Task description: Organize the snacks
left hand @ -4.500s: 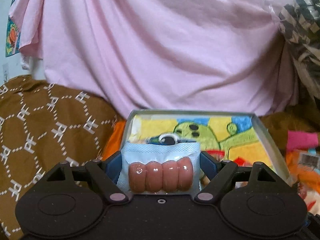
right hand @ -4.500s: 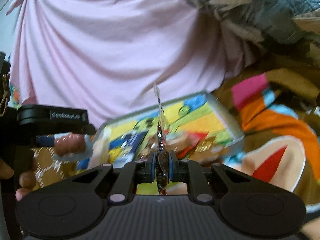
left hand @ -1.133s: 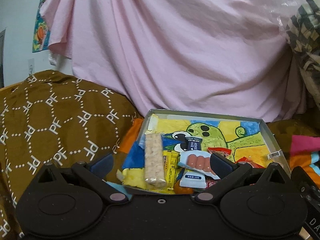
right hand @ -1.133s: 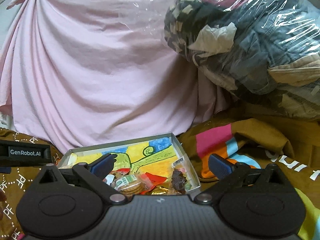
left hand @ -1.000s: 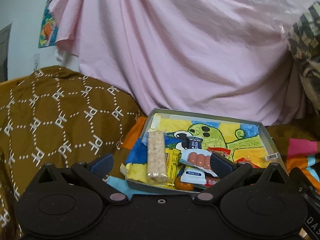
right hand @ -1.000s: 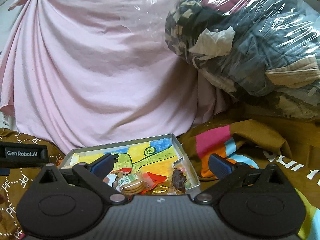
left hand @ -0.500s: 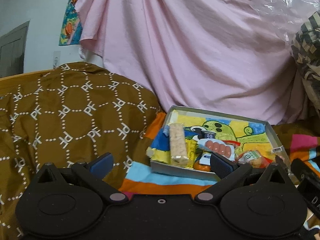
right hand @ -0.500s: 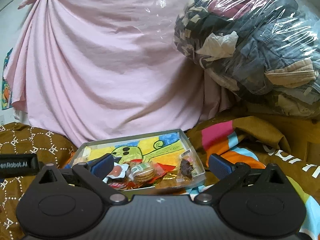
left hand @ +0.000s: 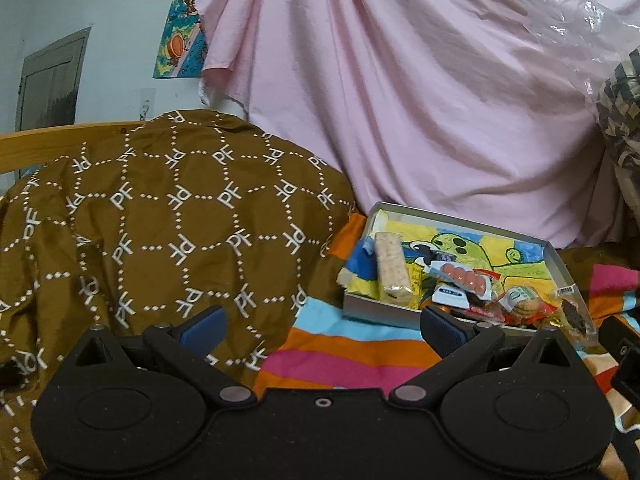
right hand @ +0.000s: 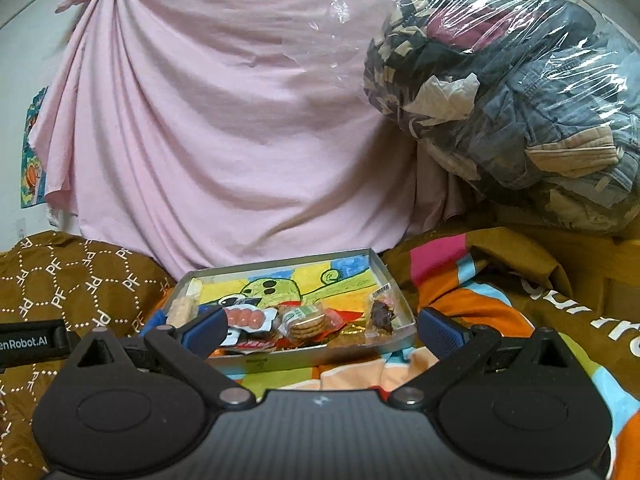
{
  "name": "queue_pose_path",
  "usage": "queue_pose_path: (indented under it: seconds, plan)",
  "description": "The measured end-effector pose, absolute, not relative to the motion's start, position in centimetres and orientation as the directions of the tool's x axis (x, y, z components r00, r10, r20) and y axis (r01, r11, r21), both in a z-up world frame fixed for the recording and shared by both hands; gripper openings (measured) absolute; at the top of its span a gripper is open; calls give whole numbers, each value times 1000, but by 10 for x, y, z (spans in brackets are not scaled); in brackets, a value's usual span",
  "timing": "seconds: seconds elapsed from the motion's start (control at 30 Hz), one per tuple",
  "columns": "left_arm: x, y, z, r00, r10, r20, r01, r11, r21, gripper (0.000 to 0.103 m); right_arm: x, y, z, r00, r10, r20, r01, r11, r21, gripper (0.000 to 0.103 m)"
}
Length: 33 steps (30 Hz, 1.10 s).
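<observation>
The left gripper (left hand: 322,330) is hanging in the air with its jaws wide apart and nothing between them. The right gripper (right hand: 320,330) is doing the same, its jaws spread wide and holding nothing.

Under both grippers a striped blanket (left hand: 352,354) is lying in bands of pink, orange and blue. A brown cloth with white letters (left hand: 168,216) is bunching up on the left.

A little further off, a grey tin tray (right hand: 308,354) is sitting on the blanket, with a yellow and green cartoon picture on its floor. The snacks are resting inside it, mostly piled at the near end. A long pale cracker bar (left hand: 392,268) is leaning at the left side. A pack of little pink sausages (left hand: 464,278) is lying next to it, on top of other packets. A pack of round biscuits (right hand: 306,320) is sitting near the middle. A small clear packet with something dark (right hand: 380,316) is lying by the right wall.

Behind the tray a pink sheet (right hand: 224,140) is hanging down. A clear bag stuffed with clothes (right hand: 516,100) is sitting up on the right.
</observation>
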<state>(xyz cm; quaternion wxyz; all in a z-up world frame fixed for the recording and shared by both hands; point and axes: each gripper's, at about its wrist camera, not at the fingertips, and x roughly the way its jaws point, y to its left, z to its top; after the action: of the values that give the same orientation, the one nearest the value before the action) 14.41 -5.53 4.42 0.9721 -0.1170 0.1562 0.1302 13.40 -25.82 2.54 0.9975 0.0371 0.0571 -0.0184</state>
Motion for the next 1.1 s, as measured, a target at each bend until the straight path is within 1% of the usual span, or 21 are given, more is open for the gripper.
queue_pose_path:
  seconds: [0.2,0.47,0.77,1.1]
  plan:
    - [128,-47,40,915,214,-343,-290,938,-189,102,119,-253,23,992,-29,-123,37,997,64,103]
    - [106,-39,39,921,212,-326,-279,944,-177,102,100,-246,18,989,-25,-143,35,997,64,103]
    - [80,-30,32,931,175,-319,-226,965,-132,102,78,-238,12,982,-13,-187,28,996,80,103]
    - [61,-16,22,939,131,-317,-174,979,-110,102,54,-226,8,971,-2,-238,23,996,86,103]
